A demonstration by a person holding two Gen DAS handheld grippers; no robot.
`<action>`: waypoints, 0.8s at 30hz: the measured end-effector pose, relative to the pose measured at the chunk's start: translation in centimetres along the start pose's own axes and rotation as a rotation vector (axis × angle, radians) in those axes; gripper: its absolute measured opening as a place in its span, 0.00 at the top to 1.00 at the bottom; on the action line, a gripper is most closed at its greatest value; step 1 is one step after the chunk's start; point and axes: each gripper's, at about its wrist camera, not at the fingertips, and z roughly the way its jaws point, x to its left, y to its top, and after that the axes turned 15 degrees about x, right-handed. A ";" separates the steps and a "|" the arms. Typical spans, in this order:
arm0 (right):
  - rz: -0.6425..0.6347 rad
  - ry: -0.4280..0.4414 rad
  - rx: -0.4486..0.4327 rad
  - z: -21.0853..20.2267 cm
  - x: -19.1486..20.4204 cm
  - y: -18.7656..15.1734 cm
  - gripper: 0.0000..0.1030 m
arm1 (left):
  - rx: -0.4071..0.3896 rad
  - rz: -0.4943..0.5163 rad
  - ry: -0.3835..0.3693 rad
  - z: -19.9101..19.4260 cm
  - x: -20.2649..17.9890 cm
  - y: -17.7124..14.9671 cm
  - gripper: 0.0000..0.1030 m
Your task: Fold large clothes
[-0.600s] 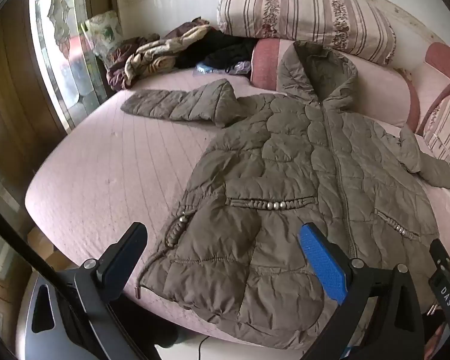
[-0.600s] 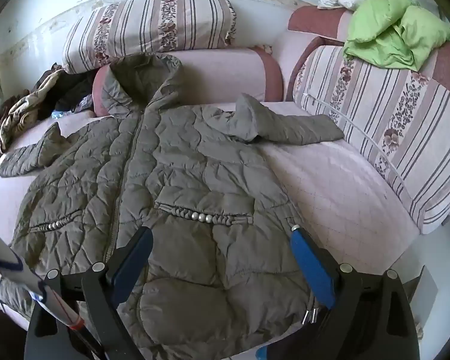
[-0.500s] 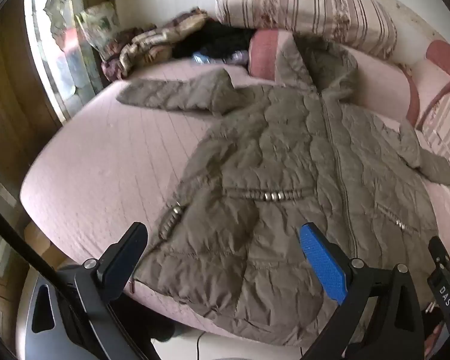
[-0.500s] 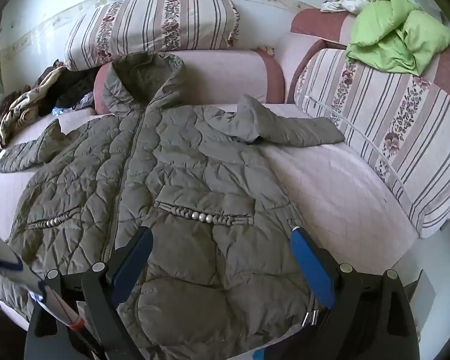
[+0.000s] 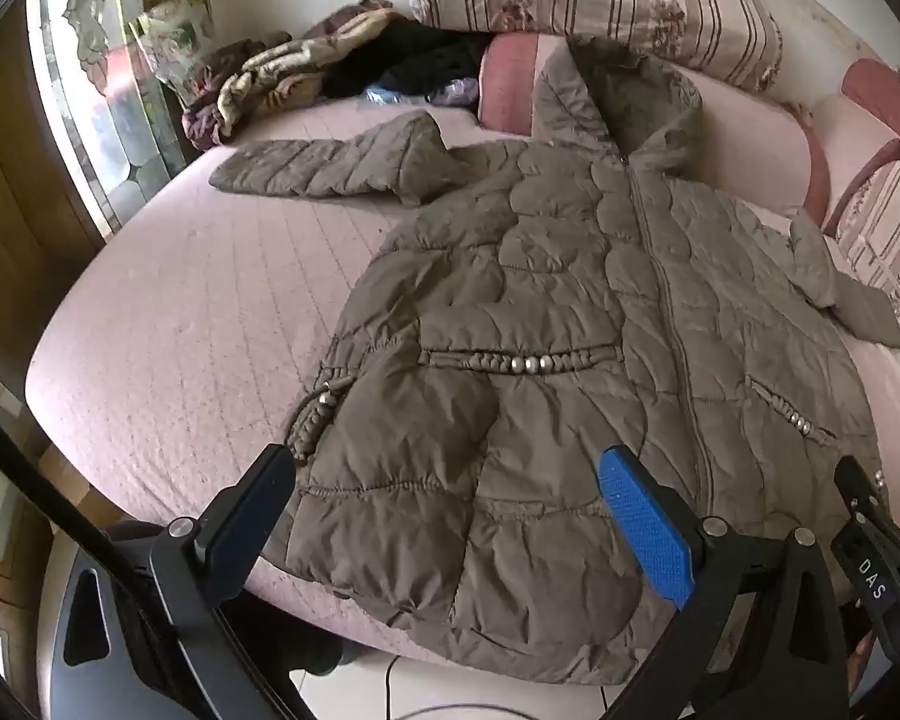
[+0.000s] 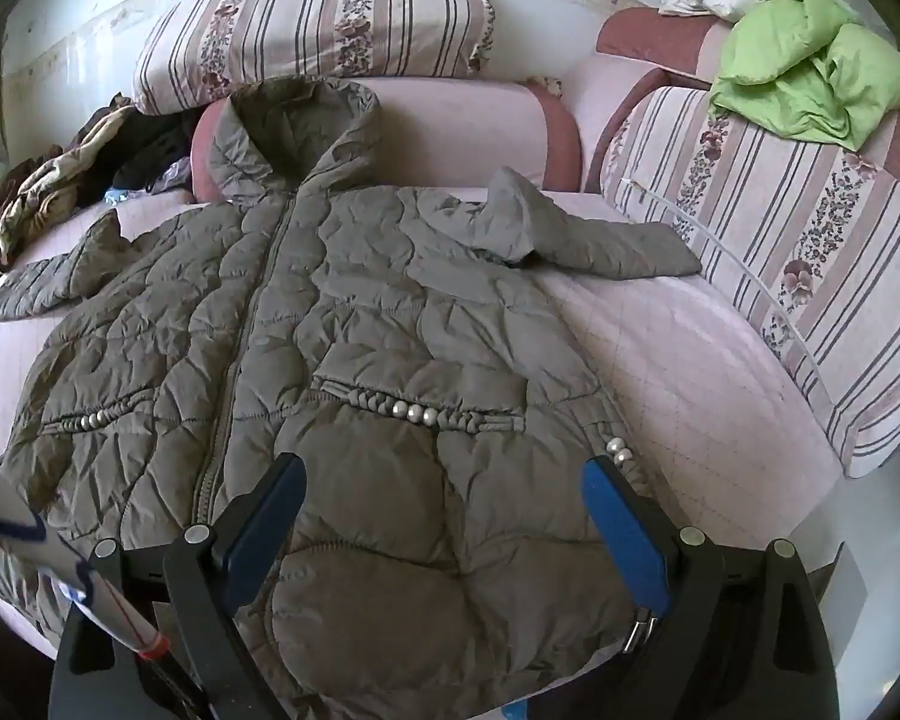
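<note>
The left gripper (image 5: 447, 507) has moved in closer to the coat (image 5: 570, 360) and turned a little toward it. In the left wrist view the coat now looks bigger, and its bottom edge sits lower, between the 2 wide-apart fingers. The right gripper (image 6: 444, 507) has come a bit closer to the coat (image 6: 342, 372) too. Its fingers now cover more of the coat's bottom edge, and 1 finger tip (image 6: 600, 474) sits just beside the coat's side beads (image 6: 618, 450).
</note>
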 end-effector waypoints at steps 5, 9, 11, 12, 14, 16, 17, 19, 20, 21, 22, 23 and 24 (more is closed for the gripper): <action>-0.001 0.000 0.004 0.2 0.0 -0.1 0.07 | -0.021 -0.015 -0.003 0.1 0.0 -0.1 0.02; -0.005 -0.002 0.006 0.4 0.3 -0.2 0.07 | 0.033 0.013 0.024 1.3 -0.4 -0.1 0.02; -0.004 -0.005 0.005 0.4 0.3 -0.3 0.07 | 0.057 0.058 0.039 1.8 -0.9 -0.2 0.02; -0.002 -0.008 0.005 0.4 0.3 -0.4 0.07 | 0.061 0.073 0.041 1.9 -1.1 -0.3 0.03; 0.001 -0.007 0.006 0.4 0.2 -0.4 0.07 | 0.059 0.083 0.043 1.9 -1.3 -0.5 0.03; 0.002 -0.010 0.005 0.3 0.2 -0.5 0.07 | 0.056 0.079 0.033 1.7 -1.2 -0.6 0.03; 0.001 -0.011 0.004 0.2 0.2 -0.5 0.07 | 0.056 0.076 0.023 1.6 -1.1 -0.6 0.03; -0.001 -0.013 0.002 0.1 0.2 -0.6 0.07 | 0.054 0.069 0.014 1.4 -1.0 -0.6 0.03; -0.001 -0.012 0.002 0.1 0.2 -0.5 0.07 | 0.052 0.066 0.011 1.3 -0.9 -0.6 0.03; -0.003 -0.015 0.001 0.1 0.3 -0.5 0.07 | 0.050 0.060 0.006 1.3 -0.6 -0.6 0.03; -0.005 -0.017 0.001 0.0 0.3 -0.6 0.07 | 0.051 0.057 0.004 1.2 -0.6 -0.6 0.03; -0.009 -0.017 0.001 -0.1 0.4 -0.6 0.07 | 0.053 0.052 0.000 1.1 -0.5 -0.5 0.03; -0.011 -0.018 0.001 -0.2 0.5 -0.6 0.07 | 0.055 0.045 -0.007 1.1 -0.3 -0.5 0.03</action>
